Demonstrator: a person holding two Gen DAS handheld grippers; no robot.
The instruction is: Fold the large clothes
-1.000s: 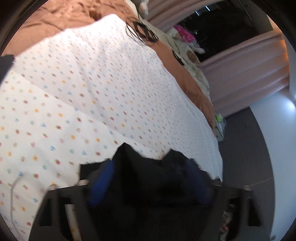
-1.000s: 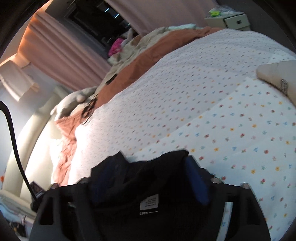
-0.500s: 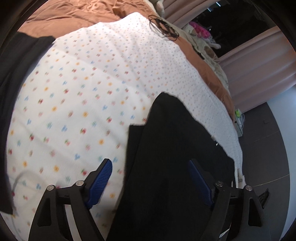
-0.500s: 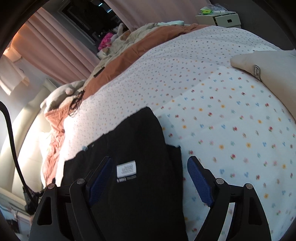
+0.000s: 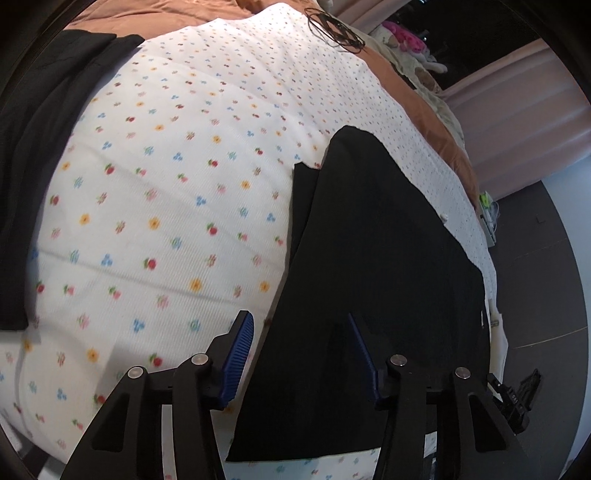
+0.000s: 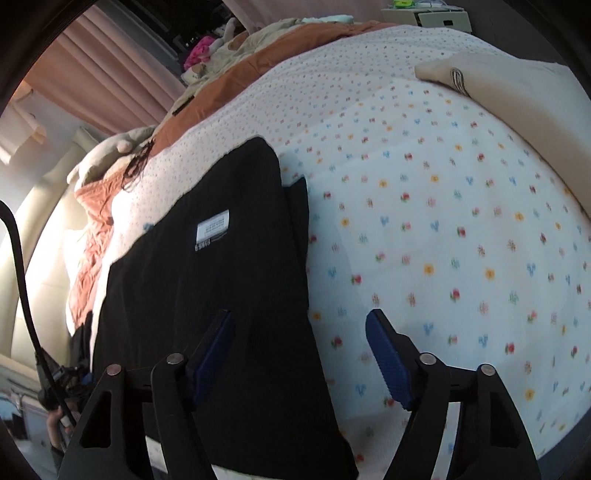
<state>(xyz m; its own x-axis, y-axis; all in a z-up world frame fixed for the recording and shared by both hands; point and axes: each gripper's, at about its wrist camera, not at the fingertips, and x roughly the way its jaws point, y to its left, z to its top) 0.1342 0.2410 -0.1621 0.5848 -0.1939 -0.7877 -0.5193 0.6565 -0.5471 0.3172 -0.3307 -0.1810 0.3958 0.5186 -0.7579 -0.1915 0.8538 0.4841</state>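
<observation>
A folded black garment (image 5: 373, 258) lies flat on the white flower-print blanket (image 5: 166, 221), near the bed's edge. My left gripper (image 5: 301, 343) hovers over its near left edge. Its jaws are closing and the blue pads (image 5: 240, 350) touch no cloth. In the right wrist view the same black garment (image 6: 221, 295) shows a white label (image 6: 213, 229). My right gripper (image 6: 299, 343) straddles its right edge. Those jaws are closing too, with nothing pressed between them.
A second black garment (image 5: 40, 140) lies at the far left of the blanket. A beige folded cloth (image 6: 517, 96) rests at the far right. Beyond are a brown duvet (image 5: 417, 88), a coil of black cable (image 5: 332, 29), pink curtains (image 6: 99, 70) and dark floor (image 5: 535, 277).
A second ago both grippers held the black garment bunched close to the cameras. It now lies spread on the blanket, let go. Both grippers have drawn back and their jaws stand narrower.
</observation>
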